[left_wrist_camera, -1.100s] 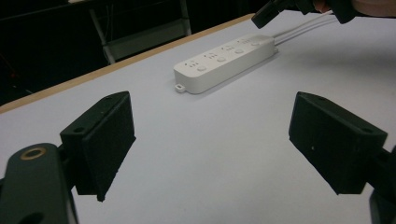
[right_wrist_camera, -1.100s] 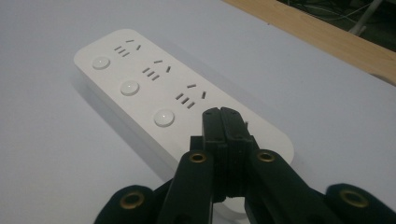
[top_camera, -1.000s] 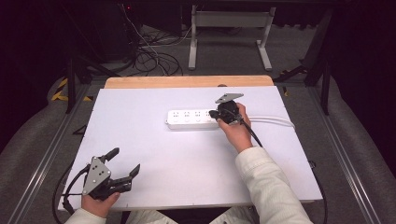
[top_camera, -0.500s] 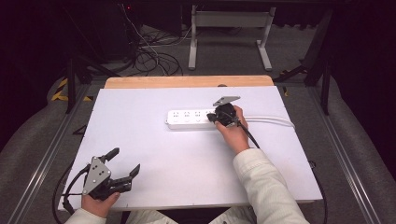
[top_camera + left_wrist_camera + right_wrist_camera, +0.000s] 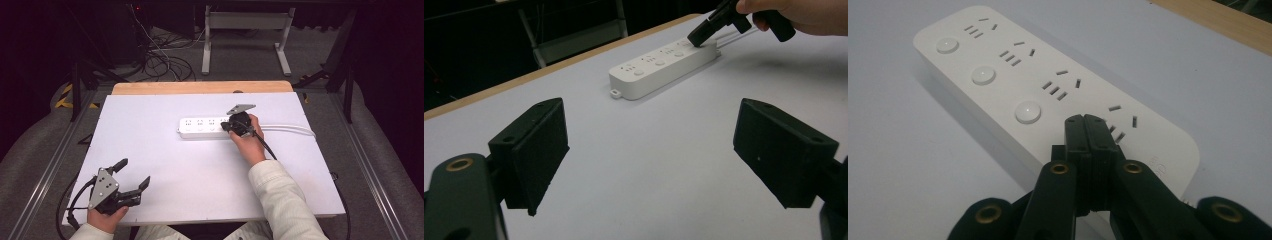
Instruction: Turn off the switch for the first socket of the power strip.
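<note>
Your right claw (image 5: 1083,120), shut and empty, presses the rigid, light, slide-prone power strip (image 5: 1013,75); left claw (image 5: 131,176) gapes idle.

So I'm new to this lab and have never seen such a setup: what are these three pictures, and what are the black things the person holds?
No robot here: a person sits at a white table holding a hand-held two-jaw gripper in each hand. The high view looks down from above. The other two pictures come from small cameras riding on the grippers, looking along their black jaws.

On the table lies a white power strip with round buttons, its cable running off to the right.

The left gripper rests near the table's front left corner, jaws wide open, holding nothing. The right gripper has its jaws shut together, nothing between them, and its tip sits on the strip's end nearest the cable, where a fourth button would be.
</note>
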A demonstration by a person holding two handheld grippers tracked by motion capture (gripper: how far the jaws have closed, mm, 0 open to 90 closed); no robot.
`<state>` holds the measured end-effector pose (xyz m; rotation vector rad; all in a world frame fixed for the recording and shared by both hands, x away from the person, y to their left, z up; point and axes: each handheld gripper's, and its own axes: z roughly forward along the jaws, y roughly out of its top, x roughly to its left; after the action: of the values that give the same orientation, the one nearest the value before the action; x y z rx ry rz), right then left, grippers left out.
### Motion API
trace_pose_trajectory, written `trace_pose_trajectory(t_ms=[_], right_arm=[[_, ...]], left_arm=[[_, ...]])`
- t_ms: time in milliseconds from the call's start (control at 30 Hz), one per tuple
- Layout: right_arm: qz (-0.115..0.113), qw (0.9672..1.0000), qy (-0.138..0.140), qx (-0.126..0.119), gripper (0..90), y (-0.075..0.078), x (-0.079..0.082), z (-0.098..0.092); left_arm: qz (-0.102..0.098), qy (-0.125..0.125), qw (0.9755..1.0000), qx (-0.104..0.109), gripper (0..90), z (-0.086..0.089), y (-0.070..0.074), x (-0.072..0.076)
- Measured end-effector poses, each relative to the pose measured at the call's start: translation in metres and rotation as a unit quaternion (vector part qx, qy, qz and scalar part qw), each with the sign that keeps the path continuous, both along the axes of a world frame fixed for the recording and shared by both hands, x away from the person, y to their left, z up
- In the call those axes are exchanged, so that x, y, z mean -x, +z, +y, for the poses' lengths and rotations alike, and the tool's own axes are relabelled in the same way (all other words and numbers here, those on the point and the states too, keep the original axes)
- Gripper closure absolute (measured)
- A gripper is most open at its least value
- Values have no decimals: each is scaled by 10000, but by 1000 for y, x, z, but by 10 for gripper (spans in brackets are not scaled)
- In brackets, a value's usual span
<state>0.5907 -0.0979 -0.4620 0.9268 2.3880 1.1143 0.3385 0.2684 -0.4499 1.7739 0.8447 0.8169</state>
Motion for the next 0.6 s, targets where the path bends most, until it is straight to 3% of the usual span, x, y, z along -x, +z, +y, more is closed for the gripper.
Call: trace_pose_trajectory(t_ms=[233,467,600], right_arm=[[-63,10000,-24,26,900,-2,1,1],[-23,9998,-84,-165,900,-4,2,-2],[-46,9999,-85,-132,900,-4,2,-1]], left_arm=[[-18,-1,10000,-19,150,0,0,0],[-11,-5,10000,11,151,0,0,1],[-13,-8,10000,2,151,0,0,1]])
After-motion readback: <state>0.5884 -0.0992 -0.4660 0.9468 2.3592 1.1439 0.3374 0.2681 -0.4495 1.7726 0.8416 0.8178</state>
